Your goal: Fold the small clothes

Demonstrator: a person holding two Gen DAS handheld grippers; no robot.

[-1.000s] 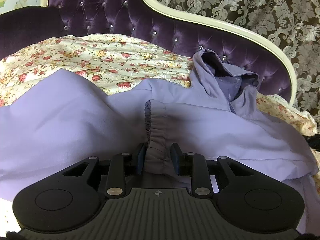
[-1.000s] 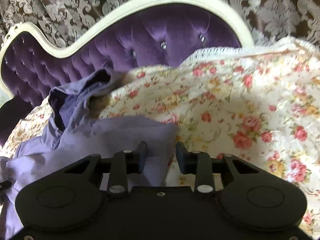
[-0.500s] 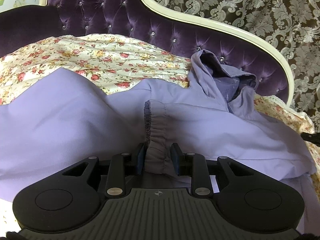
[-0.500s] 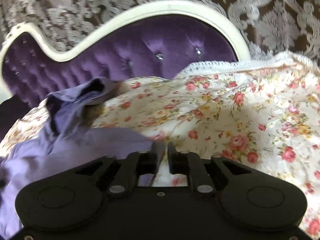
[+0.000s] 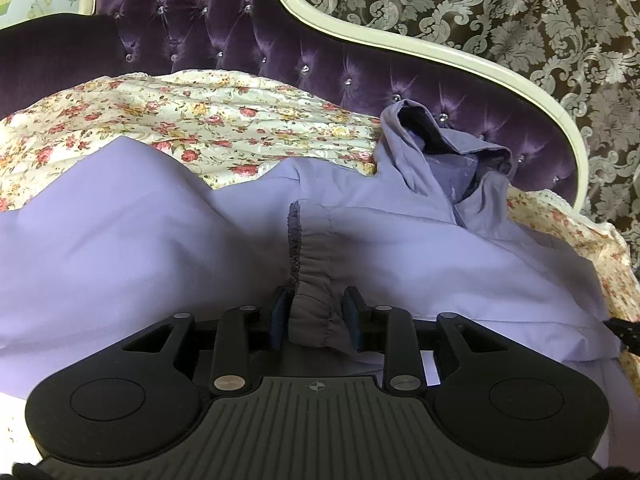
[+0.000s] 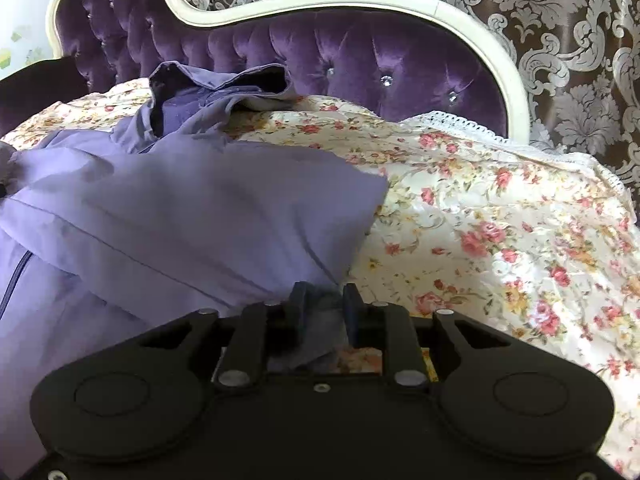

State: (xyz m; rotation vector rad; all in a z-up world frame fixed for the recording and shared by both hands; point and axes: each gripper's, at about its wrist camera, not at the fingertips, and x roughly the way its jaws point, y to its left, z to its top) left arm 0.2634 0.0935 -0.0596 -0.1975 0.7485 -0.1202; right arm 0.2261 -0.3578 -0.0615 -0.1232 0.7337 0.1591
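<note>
A lilac hooded jacket (image 5: 120, 232) lies spread on a floral bedspread (image 5: 200, 120). Its hood (image 5: 440, 160) lies toward the headboard. My left gripper (image 5: 316, 312) is shut on the gathered elastic cuff (image 5: 316, 280) of a sleeve folded across the jacket's body. In the right wrist view the jacket (image 6: 180, 216) fills the left half, with the hood (image 6: 208, 92) at the back. My right gripper (image 6: 325, 304) is shut on a fold of the jacket's fabric at its right edge, low over the bedspread (image 6: 500, 220).
A tufted purple headboard (image 5: 280, 48) with a cream frame (image 6: 360, 0) runs behind the bed. Damask wallpaper (image 5: 520, 12) is behind it. The bedspread's lace edge (image 6: 480, 128) lies at the right side.
My right gripper has closed on the jacket's right edge and moved left over the garment. My left gripper keeps its hold on the cuff and has barely moved.
</note>
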